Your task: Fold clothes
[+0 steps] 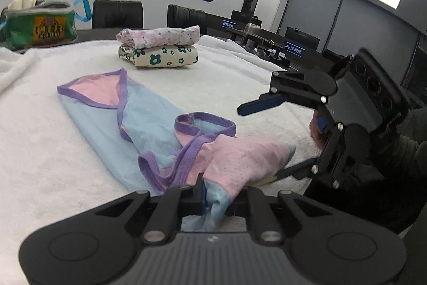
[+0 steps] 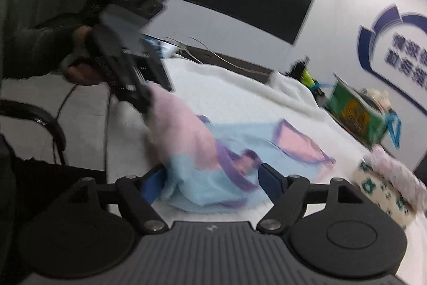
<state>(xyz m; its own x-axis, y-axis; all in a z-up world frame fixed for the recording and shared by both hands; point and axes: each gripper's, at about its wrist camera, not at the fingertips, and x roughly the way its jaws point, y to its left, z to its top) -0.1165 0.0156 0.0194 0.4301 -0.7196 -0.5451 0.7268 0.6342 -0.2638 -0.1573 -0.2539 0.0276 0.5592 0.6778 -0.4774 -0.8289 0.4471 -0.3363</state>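
1. The top (image 1: 149,119) is a small blue and pink one with purple trim. It lies on the white blanket (image 1: 40,164), with its far end flat and its near end bunched up and lifted.
2. It looks thin, soft and very light. It droops and wrinkles where it is held, so it will not keep a shape by itself. I think it will slide easily over the fluffy blanket.
3. The purple trim looks thicker than the rest. To my eye the trim and the corners are the best places to pinch, because the thin middle will just bunch up.
4. Your left gripper (image 1: 213,200) is clenched on the near blue edge of the top. The cloth hangs in a fold between its fingers.
5. Your right gripper (image 1: 263,140) is spread wide, with nothing pinched. Its lower finger lies at the pink edge, and the upper one is up in the air. In its own view, which is blurry, the top sits between the two spread fingers.
6. Pull gently. A hard tug may drag the whole top along.
7. Farther back, two folded clothes (image 1: 158,50) sit in a neat stack.
8. A green bag (image 1: 40,26) stands at the far left edge of the blanket.
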